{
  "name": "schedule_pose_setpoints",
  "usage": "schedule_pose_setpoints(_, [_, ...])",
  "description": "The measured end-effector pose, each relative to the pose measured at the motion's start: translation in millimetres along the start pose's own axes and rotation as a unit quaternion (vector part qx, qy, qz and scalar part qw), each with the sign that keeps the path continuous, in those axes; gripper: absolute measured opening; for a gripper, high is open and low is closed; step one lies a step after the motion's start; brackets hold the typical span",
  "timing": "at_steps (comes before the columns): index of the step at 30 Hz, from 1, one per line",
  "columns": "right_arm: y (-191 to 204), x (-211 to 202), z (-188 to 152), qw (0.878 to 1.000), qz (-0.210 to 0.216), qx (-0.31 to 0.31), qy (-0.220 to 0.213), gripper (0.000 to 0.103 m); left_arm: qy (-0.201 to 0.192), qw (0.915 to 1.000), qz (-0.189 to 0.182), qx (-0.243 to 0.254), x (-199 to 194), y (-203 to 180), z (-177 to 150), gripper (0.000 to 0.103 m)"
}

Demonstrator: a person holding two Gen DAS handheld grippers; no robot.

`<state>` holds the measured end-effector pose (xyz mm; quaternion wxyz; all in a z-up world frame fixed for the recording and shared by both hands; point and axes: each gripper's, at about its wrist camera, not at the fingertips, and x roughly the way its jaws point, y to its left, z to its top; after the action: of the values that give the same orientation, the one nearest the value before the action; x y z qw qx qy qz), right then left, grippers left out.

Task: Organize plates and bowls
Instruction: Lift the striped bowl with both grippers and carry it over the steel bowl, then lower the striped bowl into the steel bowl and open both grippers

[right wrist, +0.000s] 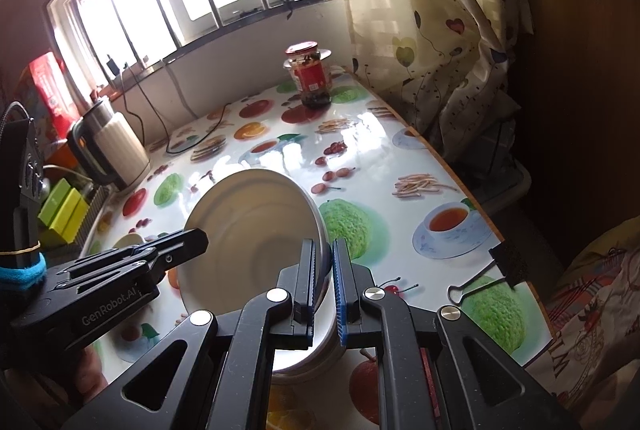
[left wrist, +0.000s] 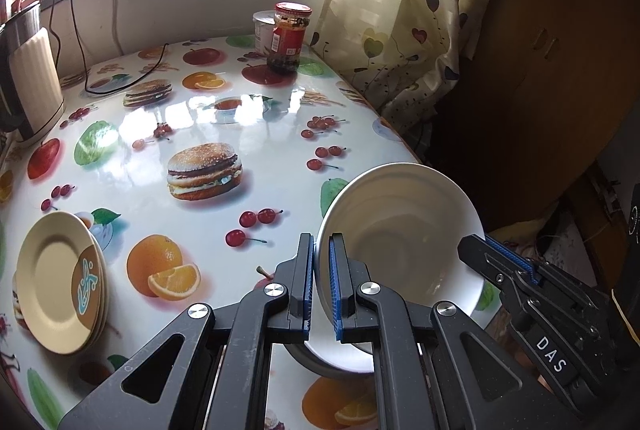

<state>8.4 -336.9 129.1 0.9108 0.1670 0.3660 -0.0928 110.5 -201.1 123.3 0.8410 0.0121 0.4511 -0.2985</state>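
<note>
White bowl [left wrist: 400,230] sits tilted at the lower right of the left wrist view, raised above the fruit-print table [left wrist: 208,133], with both grippers clamped on opposite sides of its rim. The left gripper [left wrist: 320,286] is at the bottom centre of that view, its blue-padded jaws nearly closed, pinching the bowl's left rim between them. At the lower right of the same view the right gripper [left wrist: 504,258] reaches in from the side and bites the bowl's right edge.

In the right wrist view the bowl [right wrist: 248,230] fills the lower middle, its hollow turned toward the camera. The right gripper [right wrist: 325,286] at the bottom centre has its jaws drawn close on the bowl's right rim, while the left gripper [right wrist: 192,242] comes in from the lower left and holds the opposite rim.

A stack of cream plates [left wrist: 60,282] lies on the table at the lower left of the left wrist view, well apart from the bowl. A red-lidded jar [left wrist: 289,37] stands at the table's far edge near the curtain [left wrist: 384,9], and a kettle [right wrist: 108,145] stands at the left.
</note>
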Motion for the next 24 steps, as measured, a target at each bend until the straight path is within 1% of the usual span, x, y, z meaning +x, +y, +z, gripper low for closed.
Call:
schedule_pose_setpoints(15, [3.9,5.8,-16.7,1.0,0.005,0.001,0.017,0.009,0.012,0.9999,0.008,-0.009,2.4,6.8,-16.1,0.008])
schedule_pose_setpoints(21, [4.8,8.2,-21.0,1.0,0.008,0.002,0.022,0.009,0.011,0.9998,0.012,-0.008,2.1,7.0,-19.3,0.008])
schedule_pose_setpoints(24, [5.1,8.3,-21.4,1.0,0.008,0.002,0.023,0.009,0.018,0.9997,0.011,-0.013,5.1,9.5,-19.3,0.008])
